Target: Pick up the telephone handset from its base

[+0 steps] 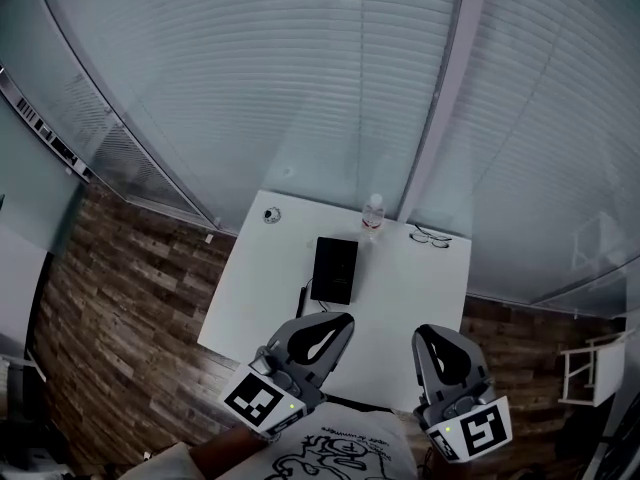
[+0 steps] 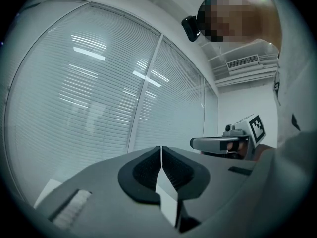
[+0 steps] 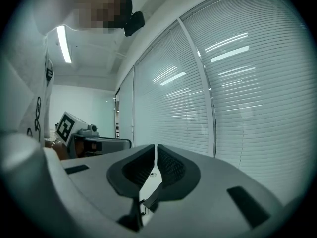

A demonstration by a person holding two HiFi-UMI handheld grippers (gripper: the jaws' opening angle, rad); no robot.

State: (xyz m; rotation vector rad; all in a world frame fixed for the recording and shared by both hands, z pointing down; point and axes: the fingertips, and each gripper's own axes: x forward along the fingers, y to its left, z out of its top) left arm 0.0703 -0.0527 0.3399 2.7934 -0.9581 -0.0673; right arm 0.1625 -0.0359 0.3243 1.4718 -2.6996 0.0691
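Slatted blinds of fine horizontal strips run behind glass walls split by pale upright frames. Below them the floor is laid in rough brown planks of mixed tone. A smooth white rectangular tabletop stands against the glass.

At the near edge, the left hand-held gripper and the right hand-held gripper are matte grey, rounded shells with dark ribbed pads, each carrying a white cube with black square markers. In the left gripper view the left hand-held gripper is clenched, its pads meeting along a thin seam with nothing between them. In the right gripper view the right hand-held gripper is likewise clenched on nothing.

The telephone is a flat black rectangle lying mid-tabletop, well apart from both grippers; its handset cannot be told from the base. Beyond it stand a clear plastic bottle, thin-rimmed glasses and a small round object.
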